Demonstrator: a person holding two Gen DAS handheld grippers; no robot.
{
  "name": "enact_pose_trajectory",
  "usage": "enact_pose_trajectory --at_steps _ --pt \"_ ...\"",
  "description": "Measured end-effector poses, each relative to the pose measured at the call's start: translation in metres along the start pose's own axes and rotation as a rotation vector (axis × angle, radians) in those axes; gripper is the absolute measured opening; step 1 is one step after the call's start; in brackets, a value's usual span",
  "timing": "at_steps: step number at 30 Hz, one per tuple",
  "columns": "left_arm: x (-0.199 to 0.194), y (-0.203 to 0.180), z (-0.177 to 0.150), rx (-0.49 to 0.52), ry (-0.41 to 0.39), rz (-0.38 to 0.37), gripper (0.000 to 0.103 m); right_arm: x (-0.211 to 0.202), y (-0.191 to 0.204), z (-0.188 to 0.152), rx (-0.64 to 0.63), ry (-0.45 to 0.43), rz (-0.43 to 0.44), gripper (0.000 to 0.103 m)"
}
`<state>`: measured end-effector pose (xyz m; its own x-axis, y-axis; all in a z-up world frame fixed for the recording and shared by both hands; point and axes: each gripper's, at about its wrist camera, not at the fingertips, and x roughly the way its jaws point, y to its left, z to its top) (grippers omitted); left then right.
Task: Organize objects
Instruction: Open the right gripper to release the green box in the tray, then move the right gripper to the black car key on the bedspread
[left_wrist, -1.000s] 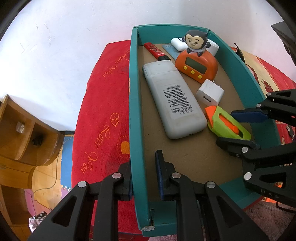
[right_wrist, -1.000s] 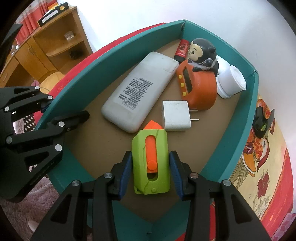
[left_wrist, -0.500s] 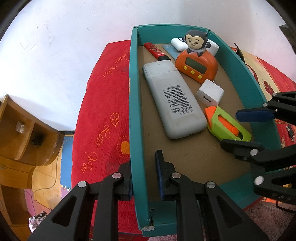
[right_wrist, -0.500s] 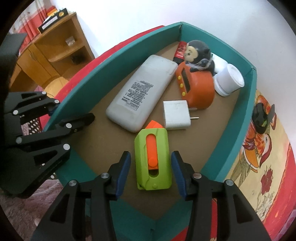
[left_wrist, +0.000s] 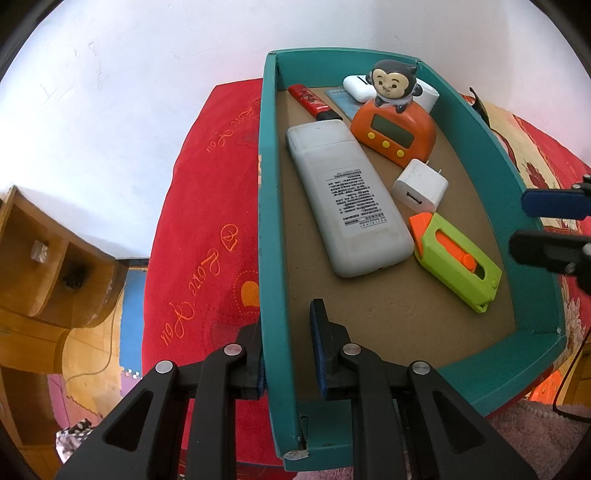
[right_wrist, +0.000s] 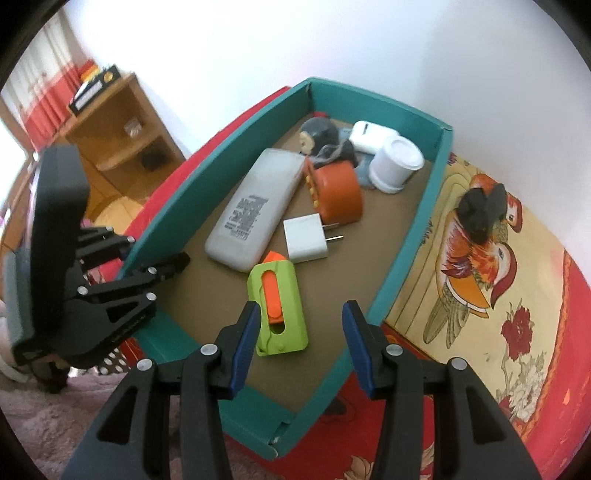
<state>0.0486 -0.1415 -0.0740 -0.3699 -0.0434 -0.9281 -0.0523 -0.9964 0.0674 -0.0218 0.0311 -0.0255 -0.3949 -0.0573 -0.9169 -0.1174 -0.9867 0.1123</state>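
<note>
A teal box (left_wrist: 271, 229) (right_wrist: 410, 236) lies on a red cloth. In it are a green and orange utility knife (left_wrist: 458, 264) (right_wrist: 279, 301), a white remote (left_wrist: 347, 199) (right_wrist: 251, 218), a white charger (left_wrist: 421, 186) (right_wrist: 306, 240), an orange monkey clock (left_wrist: 393, 123) (right_wrist: 334, 188), a red marker (left_wrist: 312, 103), a white case (right_wrist: 371, 136) and a white cup (right_wrist: 397, 162). My left gripper (left_wrist: 288, 349) is shut on the box's left wall. My right gripper (right_wrist: 299, 347) is open and empty, above the box's near corner behind the knife.
A black clip-like object (right_wrist: 482, 212) lies on the bird-patterned cloth to the right of the box. A wooden shelf unit (left_wrist: 48, 258) (right_wrist: 122, 133) stands to the left. A white wall is behind. A pink rug (right_wrist: 44, 424) lies below.
My right gripper has opened off the green knife and drawn back and up. The knife stays lying in the box. The left gripper has not moved.
</note>
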Motion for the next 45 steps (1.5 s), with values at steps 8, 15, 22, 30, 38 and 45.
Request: enact_pose_trajectory --at_steps 8,15,22,30,38,45 --pt "0.0 0.0 0.0 0.001 0.0 -0.001 0.019 -0.017 -0.017 -0.005 0.095 -0.043 -0.002 0.046" --pt "0.0 0.001 0.0 0.0 0.001 -0.001 0.019 -0.033 -0.061 -0.035 0.231 -0.036 -0.075 0.046" --pt "0.0 0.0 -0.001 0.001 0.0 -0.001 0.019 -0.038 -0.108 -0.081 0.386 0.012 -0.173 0.046" --pt "0.0 -0.001 -0.001 0.003 0.0 -0.002 0.019 -0.041 -0.14 -0.123 0.517 0.049 -0.25 0.046" --pt "-0.001 -0.001 -0.001 0.002 0.0 -0.003 0.019 -0.038 -0.158 -0.146 0.597 0.071 -0.277 0.046" --pt "0.0 -0.003 0.0 0.004 0.001 -0.002 0.019 -0.031 -0.162 -0.151 0.656 0.07 -0.232 0.046"
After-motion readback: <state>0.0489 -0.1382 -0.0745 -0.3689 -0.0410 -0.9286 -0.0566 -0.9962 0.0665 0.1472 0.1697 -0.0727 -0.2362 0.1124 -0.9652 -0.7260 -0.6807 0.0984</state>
